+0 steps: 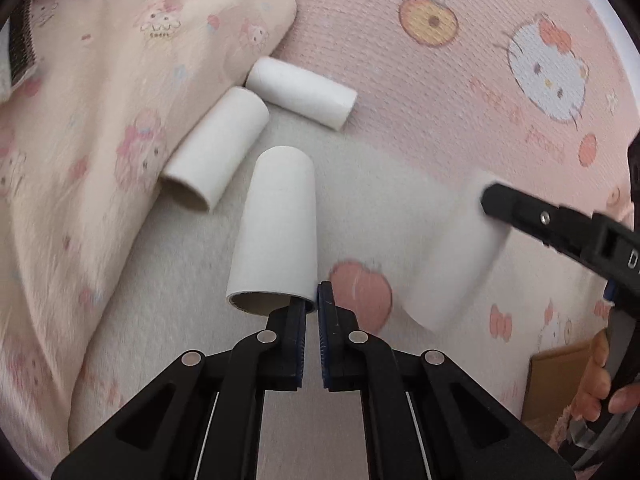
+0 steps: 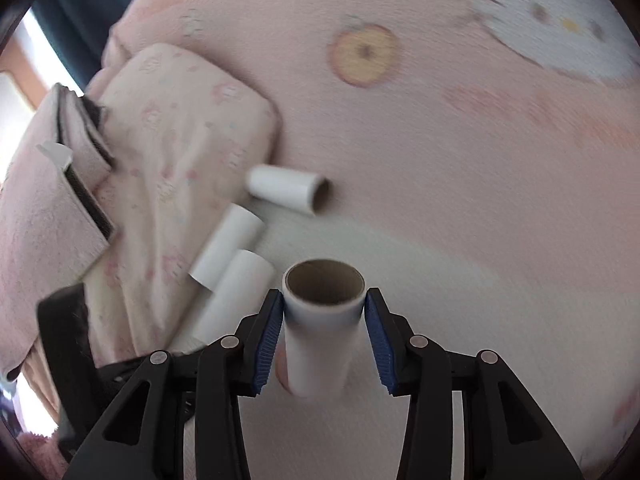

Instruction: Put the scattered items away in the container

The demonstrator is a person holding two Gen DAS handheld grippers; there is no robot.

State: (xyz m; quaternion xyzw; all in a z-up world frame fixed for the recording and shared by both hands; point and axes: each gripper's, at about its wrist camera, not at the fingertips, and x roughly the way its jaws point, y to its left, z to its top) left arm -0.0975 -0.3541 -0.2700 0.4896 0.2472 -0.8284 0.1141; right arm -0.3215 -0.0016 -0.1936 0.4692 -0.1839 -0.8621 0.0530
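Both grippers are loaded, so the step in hand looks like the carry: two cardboard tubes are picked up and need taking to the container. The left gripper [image 1: 311,300] has its jaws drawn together on the wall of one tube [image 1: 276,232], one finger inside the open end and the other outside, so the tube sticks out ahead of the fingers over the pink blanket [image 1: 400,80]. The right gripper [image 2: 325,300] is clamped across the body of a second tube [image 2: 320,320] just below its open mouth, the blue pads pressing on either side; from the left wrist this tube is only a white blur under the black finger at the right. Two more tubes are loose on the blanket, one [image 1: 216,152] against the edge of the folded patterned cloth [image 1: 120,100], the other [image 1: 304,96] just beyond it, the two nearly touching at their ends. A brown corner [image 1: 560,376] low at the right edge, beside the person's hand [image 1: 608,376], may be a cardboard box and so the container, but too little of it shows to be sure. The next move calls for bringing both tubes over that container and releasing them inside, minding the thin wall pinch on the left, which could slip if swung, then returning for the two that remain.
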